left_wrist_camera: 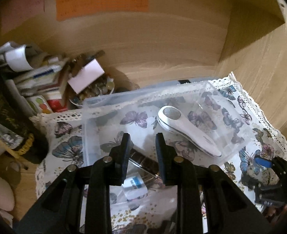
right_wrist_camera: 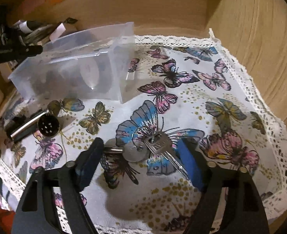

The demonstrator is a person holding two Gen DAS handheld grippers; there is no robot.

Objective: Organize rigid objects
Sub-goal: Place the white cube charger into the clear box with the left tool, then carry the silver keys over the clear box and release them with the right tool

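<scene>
The right hand-held gripper [right_wrist_camera: 141, 156], at the bottom of its frame, stands open astride the keys [right_wrist_camera: 143, 148] lying mid-frame on the butterfly cloth [right_wrist_camera: 211, 78], pads apparently clear of them. The keys lie flat and fanned on a ring, so closing may catch only one blade and let the bunch swing or slip, or pinch the cloth. The left hand-held gripper [left_wrist_camera: 142, 150] hangs narrowly open over a dark metal cylinder [left_wrist_camera: 143, 161] beside the clear box [left_wrist_camera: 88, 120] holding a white device [left_wrist_camera: 190, 132]; the box could be nudged.

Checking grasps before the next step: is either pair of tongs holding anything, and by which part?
Nothing is held. The right tongs stand open around the keys; the left tongs are empty above the clear box.
</scene>
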